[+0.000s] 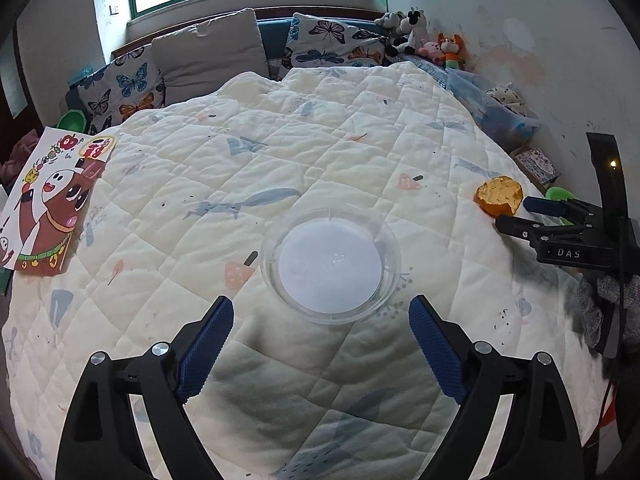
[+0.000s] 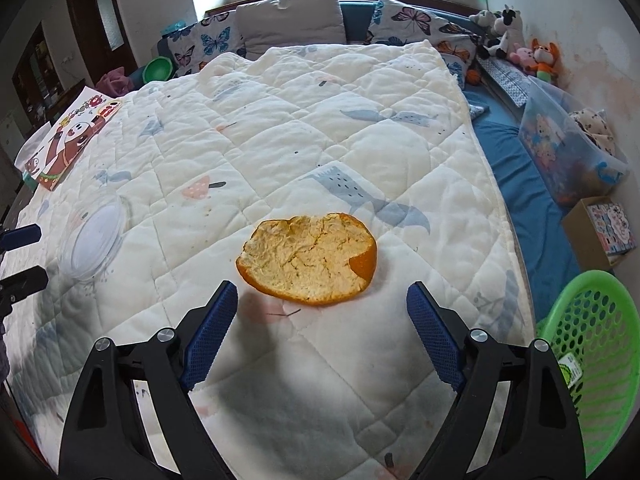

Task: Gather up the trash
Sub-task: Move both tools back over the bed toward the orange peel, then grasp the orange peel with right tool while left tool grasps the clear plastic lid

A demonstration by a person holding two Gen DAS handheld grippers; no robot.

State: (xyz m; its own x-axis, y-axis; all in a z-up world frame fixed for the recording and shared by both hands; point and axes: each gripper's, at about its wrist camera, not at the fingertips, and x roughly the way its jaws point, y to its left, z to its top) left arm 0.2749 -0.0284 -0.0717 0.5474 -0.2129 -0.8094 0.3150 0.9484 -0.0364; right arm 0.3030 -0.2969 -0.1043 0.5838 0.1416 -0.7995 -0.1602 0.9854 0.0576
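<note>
Orange peel [image 2: 306, 258] fills only the right view, green basket [image 2: 596, 360] beside; both grippers gape, empty.

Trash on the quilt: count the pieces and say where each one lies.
2. The clear plastic lid lies just ahead of the left tool; the orange peel lies just ahead of the right tool. More may lie out of view.

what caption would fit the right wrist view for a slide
Open right gripper poised just short of an orange peel lying pith-up on a quilted bedspread, green basket at right.
</note>
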